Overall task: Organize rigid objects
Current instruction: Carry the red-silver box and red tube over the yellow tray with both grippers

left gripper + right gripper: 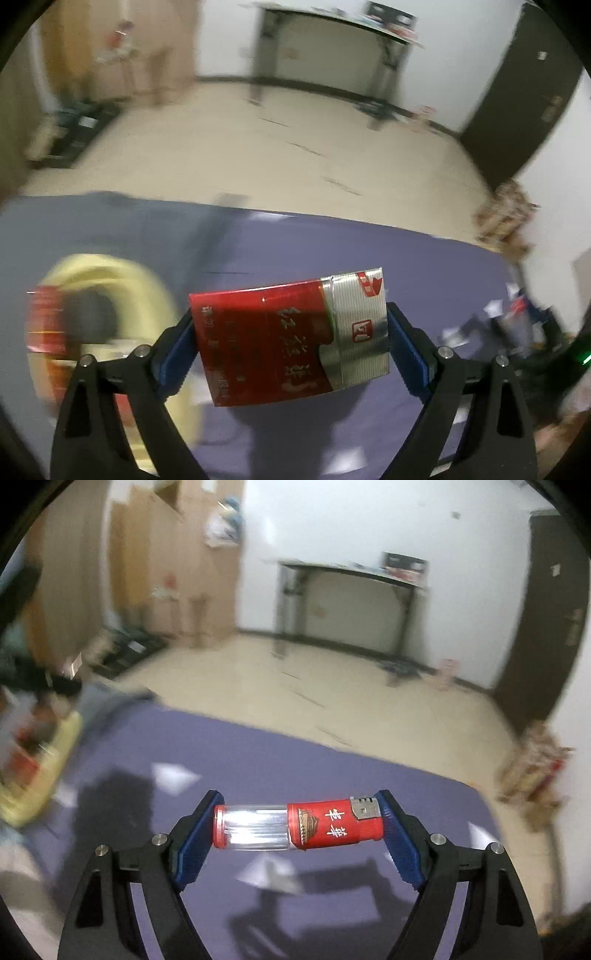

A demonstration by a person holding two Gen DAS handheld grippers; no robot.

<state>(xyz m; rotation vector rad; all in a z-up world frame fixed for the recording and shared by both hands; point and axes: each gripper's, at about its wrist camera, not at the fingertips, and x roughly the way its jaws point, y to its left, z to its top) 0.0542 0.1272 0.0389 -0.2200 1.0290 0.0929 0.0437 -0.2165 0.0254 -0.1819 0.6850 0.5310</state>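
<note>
Left gripper (291, 341) pinches a red-and-silver cardboard cigarette pack (290, 338) endwise, carried above the purple tablecloth (295, 243). Right gripper (297, 827) clamps a red clear-bodied plastic lighter (295, 825) end to end, likely bound for the yellow plastic basket (110, 269) at left.

A sparsely furnished room in a home or storeroom, with pale tiled floor (351, 686) and white walls. Tall cardboard boxes (177, 565) stacked along one side, a dark door (550, 620) opposite, a folding table (351, 602) against the far wall. Nearest, a purple-covered table (332, 786).
</note>
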